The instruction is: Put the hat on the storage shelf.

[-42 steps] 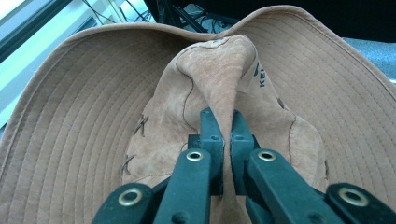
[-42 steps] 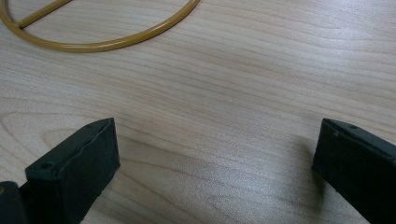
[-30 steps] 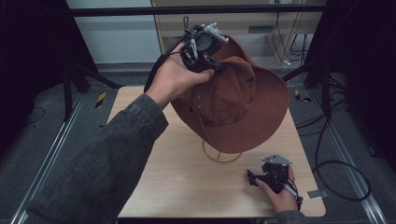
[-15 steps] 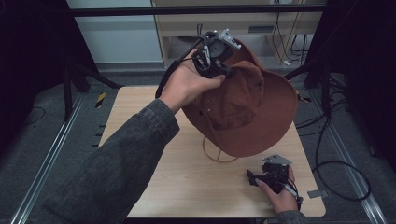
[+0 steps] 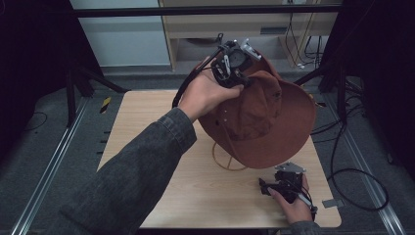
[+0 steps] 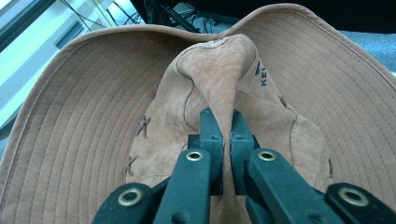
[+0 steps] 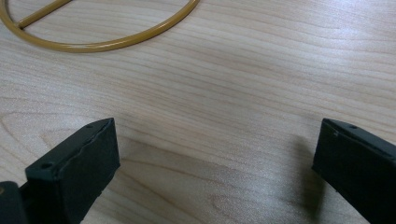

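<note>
A brown wide-brimmed suede hat [image 5: 264,122] hangs in the air over the far right of the wooden table [image 5: 147,147]. My left gripper [image 5: 234,66] is shut on a pinched fold of the hat's crown [image 6: 219,79], and the left gripper view shows the jaws clamped on that fold with the brim [image 6: 84,116] spread behind. Under the hat a gold wire ring base [image 5: 224,159] lies on the table, also seen as the gold ring [image 7: 107,44]. My right gripper [image 5: 279,186] rests open near the table's front right corner, jaws wide apart over bare wood [image 7: 219,154].
A wooden shelf unit [image 5: 244,29] stands beyond the table's far edge, with cables on the floor at the right [image 5: 352,171]. Dark stand legs [image 5: 83,83] sit at the left. The left half of the tabletop is bare wood.
My left gripper has carried the hat to the right and slightly farther from me. The right gripper has stayed where it was.
</note>
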`<state>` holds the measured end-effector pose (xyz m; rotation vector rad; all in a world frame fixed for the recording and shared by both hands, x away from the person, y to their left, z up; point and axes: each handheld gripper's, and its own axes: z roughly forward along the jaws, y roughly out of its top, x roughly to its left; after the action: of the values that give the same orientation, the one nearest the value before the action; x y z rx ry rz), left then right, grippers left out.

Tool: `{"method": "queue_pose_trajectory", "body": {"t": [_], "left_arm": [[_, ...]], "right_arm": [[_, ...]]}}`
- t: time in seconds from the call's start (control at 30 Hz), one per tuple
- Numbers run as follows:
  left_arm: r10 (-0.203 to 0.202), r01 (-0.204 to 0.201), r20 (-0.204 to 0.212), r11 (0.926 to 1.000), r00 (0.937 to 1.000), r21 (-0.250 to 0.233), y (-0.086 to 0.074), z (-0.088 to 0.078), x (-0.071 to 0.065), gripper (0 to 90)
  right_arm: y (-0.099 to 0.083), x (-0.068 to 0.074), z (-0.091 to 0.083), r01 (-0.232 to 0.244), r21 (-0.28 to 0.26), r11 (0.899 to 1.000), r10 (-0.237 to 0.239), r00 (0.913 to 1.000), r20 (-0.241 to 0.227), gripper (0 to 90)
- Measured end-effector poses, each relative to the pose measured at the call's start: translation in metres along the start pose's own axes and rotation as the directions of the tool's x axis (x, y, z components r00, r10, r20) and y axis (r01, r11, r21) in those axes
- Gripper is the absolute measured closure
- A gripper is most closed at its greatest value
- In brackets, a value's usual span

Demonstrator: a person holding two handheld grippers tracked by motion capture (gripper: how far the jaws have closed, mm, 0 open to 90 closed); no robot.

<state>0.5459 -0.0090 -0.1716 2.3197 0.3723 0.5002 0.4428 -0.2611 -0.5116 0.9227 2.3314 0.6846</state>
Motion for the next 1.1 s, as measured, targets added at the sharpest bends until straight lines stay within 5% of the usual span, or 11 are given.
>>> {"method": "queue_pose_trajectory", "body": {"t": [1.1], "left_arm": [[-0.021, 0.020, 0.012, 0.9991, 0.9997, 0.037, -0.016, 0.020, 0.004, 88.2]], "right_arm": [[0.000, 0.000, 0.000, 0.000, 0.000, 1.000, 0.000, 1.0000, -0.001, 0.5]]}}
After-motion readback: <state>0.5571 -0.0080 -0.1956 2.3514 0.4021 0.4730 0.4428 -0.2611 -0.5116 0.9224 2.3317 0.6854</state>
